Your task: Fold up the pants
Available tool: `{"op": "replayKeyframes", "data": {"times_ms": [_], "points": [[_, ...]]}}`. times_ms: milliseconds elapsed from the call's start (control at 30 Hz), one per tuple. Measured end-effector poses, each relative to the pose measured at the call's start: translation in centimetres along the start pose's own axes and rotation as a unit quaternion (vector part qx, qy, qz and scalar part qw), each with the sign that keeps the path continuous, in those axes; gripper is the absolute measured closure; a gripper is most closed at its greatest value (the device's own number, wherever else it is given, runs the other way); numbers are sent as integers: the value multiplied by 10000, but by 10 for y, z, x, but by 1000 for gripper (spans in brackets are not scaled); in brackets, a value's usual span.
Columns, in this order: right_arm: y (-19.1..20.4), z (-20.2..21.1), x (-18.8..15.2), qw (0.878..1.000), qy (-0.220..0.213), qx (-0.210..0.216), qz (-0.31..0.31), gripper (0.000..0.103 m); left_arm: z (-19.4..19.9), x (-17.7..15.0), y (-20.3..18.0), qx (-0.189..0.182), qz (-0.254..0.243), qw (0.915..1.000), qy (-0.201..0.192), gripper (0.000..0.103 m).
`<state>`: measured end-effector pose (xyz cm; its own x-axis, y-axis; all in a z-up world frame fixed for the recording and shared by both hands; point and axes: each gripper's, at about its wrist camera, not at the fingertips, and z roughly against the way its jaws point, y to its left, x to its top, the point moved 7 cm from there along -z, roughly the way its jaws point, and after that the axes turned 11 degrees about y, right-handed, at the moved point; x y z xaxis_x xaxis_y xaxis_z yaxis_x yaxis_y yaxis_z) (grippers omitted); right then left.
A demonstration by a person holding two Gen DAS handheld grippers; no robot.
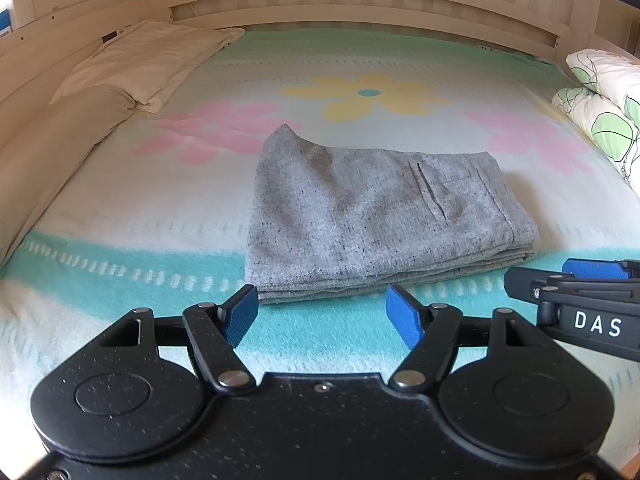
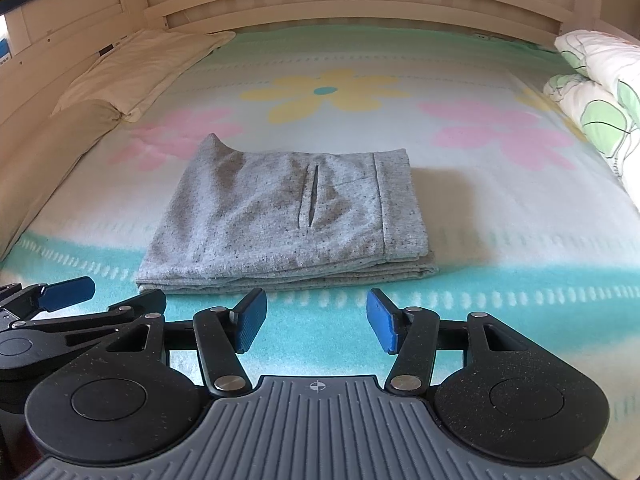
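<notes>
Grey speckled pants are lying folded into a compact stack of several layers on a flowered blanket, roughly at the middle of the bed. The stack's layered edges are facing the near side, and a slit pocket is showing on the top layer. A narrow corner of the cloth is standing up at the far left of the stack.

The left gripper is hovering just near of the stack's near edge, its blue pads standing well apart with only blanket between them; it is released and grasping nothing. The right gripper is hovering beside it to the right, likewise released, its blue pads spread apart over the turquoise band of the blanket and touching no cloth. Each tool is appearing at the edge of the other's view: the right one at the right margin of the left wrist view, the left one at the left margin of the right wrist view.

Two cream pillows are lying along the left side of the bed. A leaf-patterned quilt is resting bundled at the far right. A slatted wooden headboard is running across the far end.
</notes>
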<state>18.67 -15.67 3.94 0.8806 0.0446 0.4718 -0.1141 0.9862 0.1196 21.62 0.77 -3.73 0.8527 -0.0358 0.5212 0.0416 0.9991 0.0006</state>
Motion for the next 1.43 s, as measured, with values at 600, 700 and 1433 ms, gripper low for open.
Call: {"op": "replayKeyframes", "data": {"times_ms": [600,700,1433], "points": [[0,-1,-1,10000,21,7,13,49,-3,-1,-1,-46,47,9999,97,30],[1,-2,-2,10000,24,2,13,49,-2,-1,-1,-47,53,9999,101,30],[2,-4,-3,10000,61,5,25,49,-5,-3,-2,-46,87,9999,133,30]]}}
